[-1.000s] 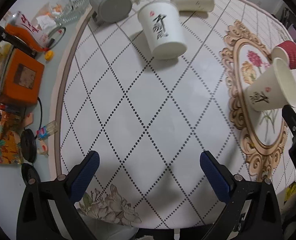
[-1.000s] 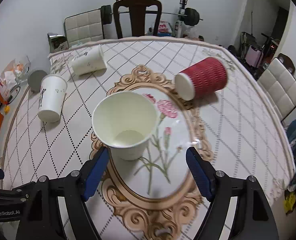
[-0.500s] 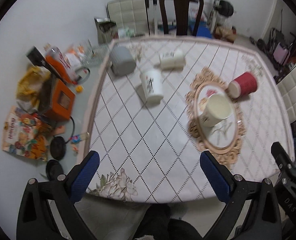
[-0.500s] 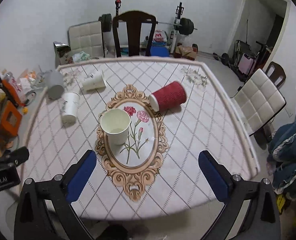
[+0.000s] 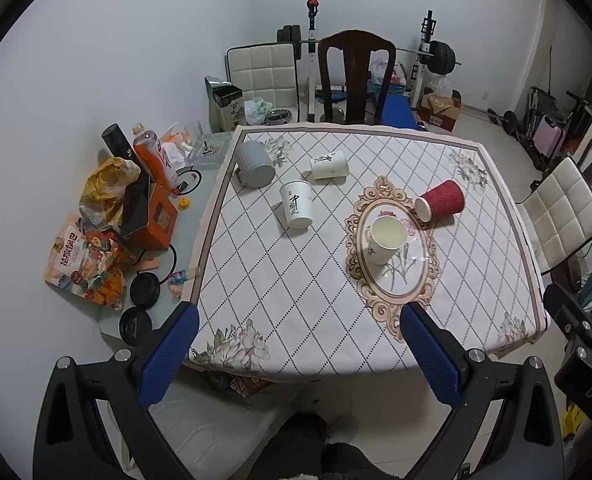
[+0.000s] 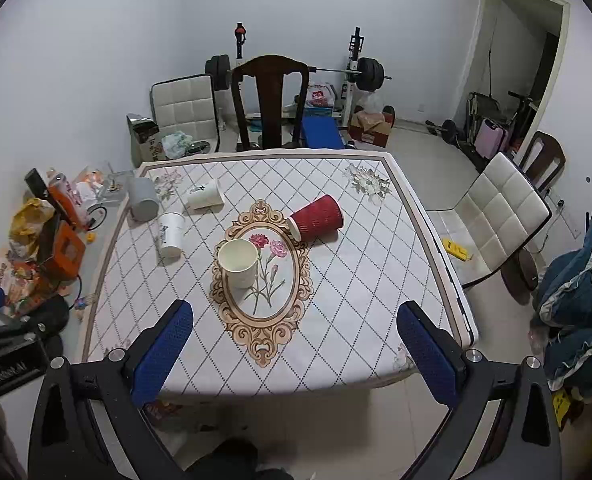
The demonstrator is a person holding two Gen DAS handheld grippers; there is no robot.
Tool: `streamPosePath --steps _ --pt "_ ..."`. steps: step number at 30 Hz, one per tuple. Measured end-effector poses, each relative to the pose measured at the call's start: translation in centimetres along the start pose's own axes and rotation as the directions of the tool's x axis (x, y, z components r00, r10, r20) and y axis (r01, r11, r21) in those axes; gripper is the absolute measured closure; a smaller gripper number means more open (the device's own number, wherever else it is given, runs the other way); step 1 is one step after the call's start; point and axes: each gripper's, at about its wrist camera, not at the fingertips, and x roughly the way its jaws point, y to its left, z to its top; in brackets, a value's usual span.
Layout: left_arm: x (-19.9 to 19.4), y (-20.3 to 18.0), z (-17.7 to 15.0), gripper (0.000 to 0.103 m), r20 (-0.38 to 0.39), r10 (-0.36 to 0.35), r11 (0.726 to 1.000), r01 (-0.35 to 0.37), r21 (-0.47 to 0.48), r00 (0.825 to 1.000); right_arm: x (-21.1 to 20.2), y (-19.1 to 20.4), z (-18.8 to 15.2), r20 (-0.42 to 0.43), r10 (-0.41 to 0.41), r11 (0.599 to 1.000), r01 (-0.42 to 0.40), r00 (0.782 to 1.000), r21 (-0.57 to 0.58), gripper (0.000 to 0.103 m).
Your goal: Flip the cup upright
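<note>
A white paper cup [image 5: 385, 241] [image 6: 238, 262] stands upright on the oval flower medallion of the tablecloth. A red ribbed cup [image 5: 441, 201] [image 6: 317, 218] lies on its side just behind it. Another white cup [image 5: 297, 205] [image 6: 171, 234] stands upside down at the left, a third white cup [image 5: 330, 165] [image 6: 204, 195] lies on its side farther back, and a grey mug [image 5: 255, 164] [image 6: 141, 199] lies at the back left corner. My left gripper [image 5: 296, 354] and right gripper [image 6: 294, 352] are both open and empty, held high, off the table's near edge.
The table [image 5: 256, 300] has a diamond-pattern cloth. A side surface at the left holds snack bags, an orange box [image 5: 154, 222] and bottles. A dark wooden chair [image 6: 270, 104] stands behind the table, a white padded chair [image 6: 500, 216] at the right, and gym gear along the back wall.
Both grippers have pulled up and back from the table, away from the upright white cup; the whole table now shows. Both stay open. The cups have not moved.
</note>
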Motion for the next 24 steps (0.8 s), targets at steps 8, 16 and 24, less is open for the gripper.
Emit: streamPosePath --steps 8,16,24 --pt "-2.6 -0.5 -0.2 0.0 0.018 -0.013 1.0 0.013 -0.002 1.0 -3.5 -0.6 0.3 -0.003 0.011 1.0 -0.011 1.0 -0.008 0.0" --pt "-3.4 -0.4 0.0 0.0 0.024 -0.002 1.0 0.002 -0.008 1.0 -4.7 -0.8 1.4 -0.014 0.004 1.0 -0.004 1.0 -0.009 0.0" --pt "-3.3 -0.8 -0.1 0.0 0.028 0.025 1.0 -0.025 -0.003 0.999 -3.9 -0.2 1.9 -0.026 0.006 1.0 -0.006 1.0 -0.023 0.0"
